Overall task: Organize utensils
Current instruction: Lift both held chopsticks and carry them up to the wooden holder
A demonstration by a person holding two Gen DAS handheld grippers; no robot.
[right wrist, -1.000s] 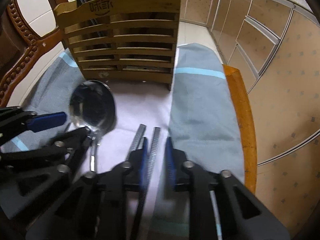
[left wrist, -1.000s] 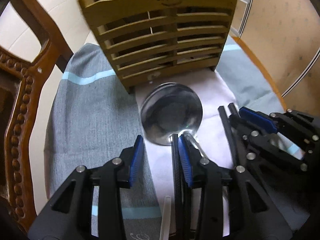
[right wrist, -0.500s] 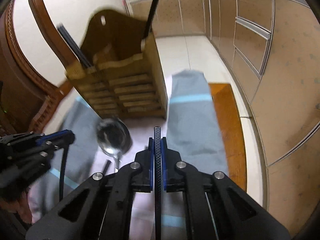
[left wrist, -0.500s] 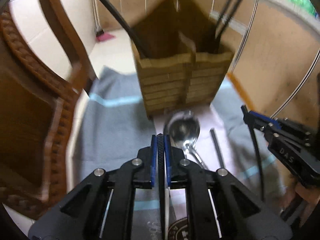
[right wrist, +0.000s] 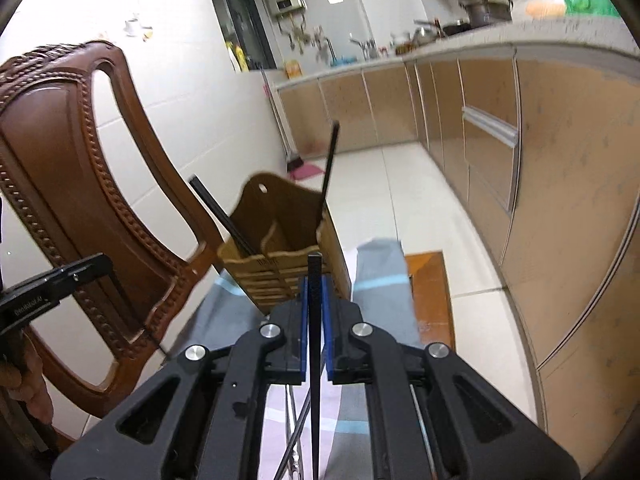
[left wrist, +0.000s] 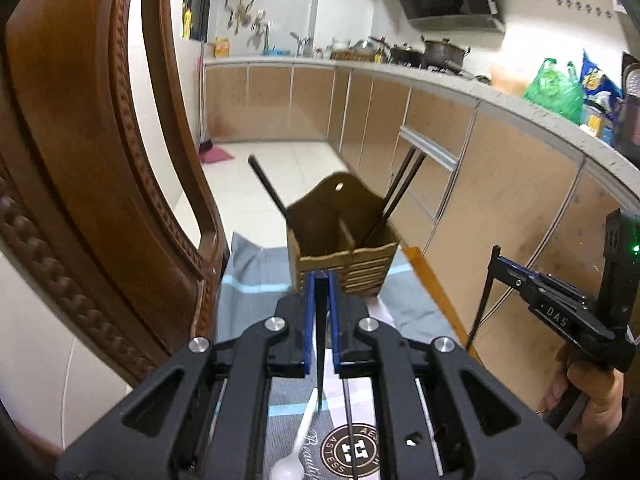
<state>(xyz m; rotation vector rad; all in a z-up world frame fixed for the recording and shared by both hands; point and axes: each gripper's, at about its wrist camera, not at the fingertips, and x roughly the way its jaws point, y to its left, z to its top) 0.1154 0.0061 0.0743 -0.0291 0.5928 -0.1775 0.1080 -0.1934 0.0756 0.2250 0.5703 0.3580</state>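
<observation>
Black and slim, a chopstick (left wrist: pixel 320 344) sits pinched in the shut left tongs (left wrist: pixel 320 322), raised short of the slatted wooden holder (left wrist: pixel 344 248) on the grey-cloth tabletop (left wrist: pixel 248 276); such a smooth rod could swivel and miss its compartment. From the right wrist, the right tongs (right wrist: pixel 315 326) clamp another square-ended chopstick (right wrist: pixel 315 360), which risks striking the holder's rim.
</observation>
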